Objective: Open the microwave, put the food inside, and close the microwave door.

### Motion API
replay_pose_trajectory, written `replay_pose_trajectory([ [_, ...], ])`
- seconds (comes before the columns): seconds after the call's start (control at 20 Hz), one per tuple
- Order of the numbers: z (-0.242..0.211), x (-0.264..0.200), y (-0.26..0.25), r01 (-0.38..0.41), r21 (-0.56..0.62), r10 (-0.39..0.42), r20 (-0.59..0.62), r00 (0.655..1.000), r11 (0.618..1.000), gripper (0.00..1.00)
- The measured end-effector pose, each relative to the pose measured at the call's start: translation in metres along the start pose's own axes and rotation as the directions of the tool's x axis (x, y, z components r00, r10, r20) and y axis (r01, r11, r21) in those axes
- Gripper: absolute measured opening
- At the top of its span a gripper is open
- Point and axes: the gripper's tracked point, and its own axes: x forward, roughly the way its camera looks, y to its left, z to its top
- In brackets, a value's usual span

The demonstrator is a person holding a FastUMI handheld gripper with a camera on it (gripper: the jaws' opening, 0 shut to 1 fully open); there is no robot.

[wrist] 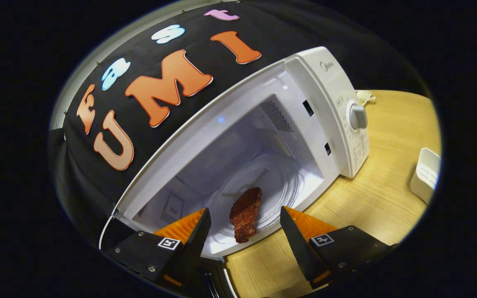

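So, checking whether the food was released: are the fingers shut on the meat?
No. The fingers stand apart, and the meat lies free on the microwave's glass plate.

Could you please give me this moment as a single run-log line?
microwave: door open | food: on glass turntable inside, between the fingers | gripper: open, not gripping | door-close: not yet done
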Motion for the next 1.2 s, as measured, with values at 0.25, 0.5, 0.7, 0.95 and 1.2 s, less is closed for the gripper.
replay_pose_trajectory([
  [0.25,0.01,-0.064,-0.005,0.044,-0.176,-0.045,-0.002,0.999,0.984,0.98],
  [0.5,0.026,-0.133,0.011,-0.001,-0.262,-0.004,-0.017,1.0,0.965,0.98],
  [0.7,0.031,-0.194,0.032,-0.048,-0.298,0.039,-0.037,0.999,0.953,0.98],
  [0.95,0.019,-0.266,0.061,-0.099,-0.353,0.088,-0.047,0.995,0.93,0.9],
  [1.2,0.013,-0.316,0.115,-0.131,-0.31,0.144,0.017,0.989,0.941,0.17],
])
